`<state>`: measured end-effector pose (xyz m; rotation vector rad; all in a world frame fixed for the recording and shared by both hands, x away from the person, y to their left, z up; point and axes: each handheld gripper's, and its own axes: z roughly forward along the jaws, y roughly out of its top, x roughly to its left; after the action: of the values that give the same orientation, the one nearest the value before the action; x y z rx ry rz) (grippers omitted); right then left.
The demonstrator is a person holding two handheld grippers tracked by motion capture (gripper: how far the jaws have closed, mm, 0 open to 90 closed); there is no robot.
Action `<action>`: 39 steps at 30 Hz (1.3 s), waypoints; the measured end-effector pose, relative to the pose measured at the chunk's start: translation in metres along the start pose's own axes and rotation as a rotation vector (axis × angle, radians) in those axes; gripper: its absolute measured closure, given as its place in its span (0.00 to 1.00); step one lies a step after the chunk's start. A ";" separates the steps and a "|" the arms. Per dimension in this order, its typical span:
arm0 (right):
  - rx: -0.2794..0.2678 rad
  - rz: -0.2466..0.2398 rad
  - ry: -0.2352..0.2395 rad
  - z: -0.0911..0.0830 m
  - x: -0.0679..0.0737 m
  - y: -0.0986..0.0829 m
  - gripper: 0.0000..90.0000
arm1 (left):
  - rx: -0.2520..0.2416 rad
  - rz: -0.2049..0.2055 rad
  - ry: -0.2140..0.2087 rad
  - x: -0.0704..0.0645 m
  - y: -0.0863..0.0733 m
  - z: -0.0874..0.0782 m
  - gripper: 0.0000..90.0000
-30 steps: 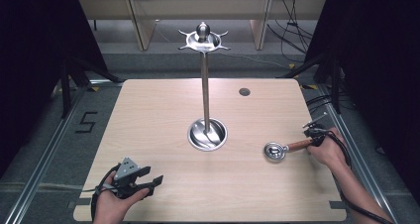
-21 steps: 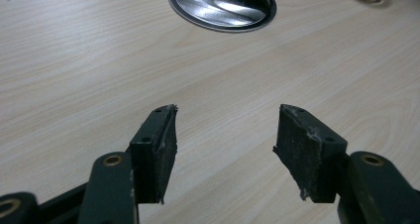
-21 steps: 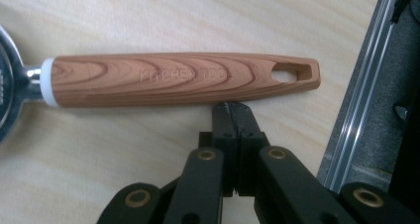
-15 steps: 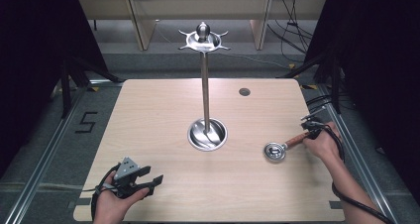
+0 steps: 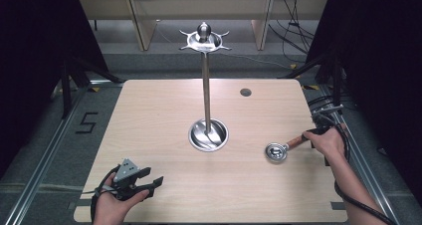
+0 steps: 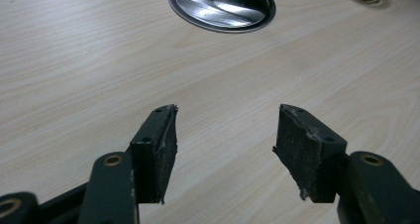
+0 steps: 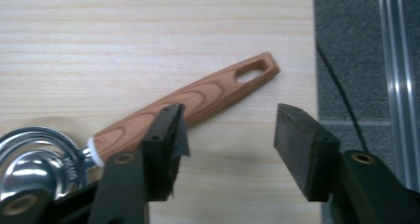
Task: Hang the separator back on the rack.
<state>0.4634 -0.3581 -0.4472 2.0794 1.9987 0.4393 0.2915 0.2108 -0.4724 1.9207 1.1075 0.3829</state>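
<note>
A small metal scoop with a wooden handle lies flat on the table at the right. My right gripper hovers at the handle's outer end. In the right gripper view the wooden handle runs at a slant under my open right gripper, with one jaw over its middle and the scoop's bowl at the lower left. A tall metal stand with a round base and a hooked top rises at the table's centre. My left gripper rests open near the front left edge, and in its own view my left gripper holds nothing.
The wooden table has a small dark hole at the back right. Its right edge is close to my right hand, with dark floor and a metal rail beyond. The stand's base lies ahead of the left gripper.
My right hand has shifted slightly around the handle's end. The scoop and the left gripper have stayed where they were.
</note>
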 end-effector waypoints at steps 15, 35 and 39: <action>0.049 0.111 0.052 0.014 0.027 0.009 0.44 | -0.001 0.005 -0.003 0.000 0.000 0.000 0.45; 0.121 0.148 0.025 0.024 0.037 0.001 0.35 | 0.005 0.017 -0.008 0.000 0.000 0.001 0.45; 0.136 0.124 0.022 0.026 0.042 0.001 0.37 | -0.002 0.010 -0.008 -0.001 0.000 0.001 0.45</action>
<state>0.4749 -0.3150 -0.4690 2.2995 1.9694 0.3582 0.2917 0.2094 -0.4732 1.9251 1.0923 0.3820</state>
